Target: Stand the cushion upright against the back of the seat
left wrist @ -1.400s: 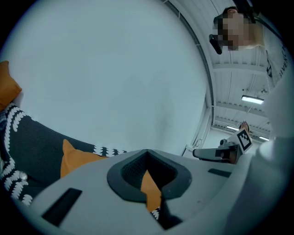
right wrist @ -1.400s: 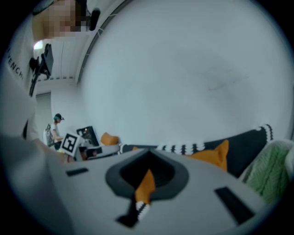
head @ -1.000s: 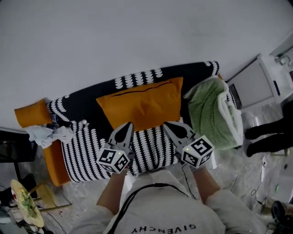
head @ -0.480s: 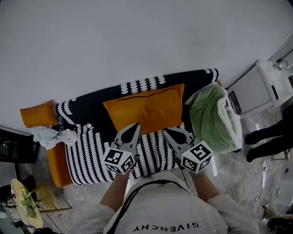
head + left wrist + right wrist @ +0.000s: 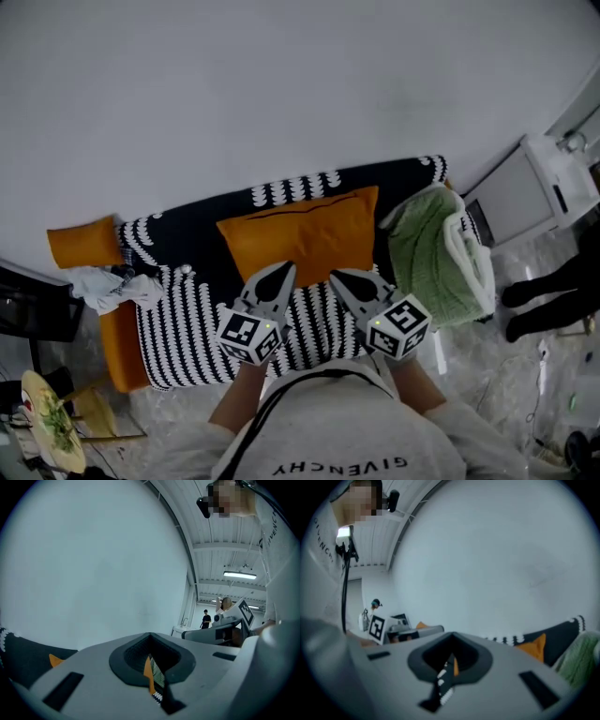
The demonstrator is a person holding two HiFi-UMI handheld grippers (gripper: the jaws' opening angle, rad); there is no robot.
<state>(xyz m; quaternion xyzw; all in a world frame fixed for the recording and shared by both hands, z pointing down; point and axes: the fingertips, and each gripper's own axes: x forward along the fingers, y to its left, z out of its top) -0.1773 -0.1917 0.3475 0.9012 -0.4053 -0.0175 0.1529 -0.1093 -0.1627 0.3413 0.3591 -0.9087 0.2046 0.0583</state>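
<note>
Grey jaws on your left gripper are pressed together with nothing caught in them. Its own view shows only a sliver of orange and patterned fabric through the notch where the tips meet. Your right gripper is the same: closed tight and empty. Both tips hang just in front of the orange cushion, near its lower edge. From above I can't tell whether either tip touches the fabric.

The cushion stands on the striped seat, its zipped edge uppermost, leaning on the black patterned backrest. It sits a little askew, with its left side lower than its right. The grippers hide its bottom edge, so you can't check from here how firmly it is planted.

To the cushion's right, just beside it, a folded green blanket is draped over the arm of the seat. At the far left lie an orange bolster and a crumpled white cloth, well apart from the cushion.

To my eye the job is all but done: the cushion is up and resting on the back, and neither claw is supporting it. At most you might want to square it up.
</note>
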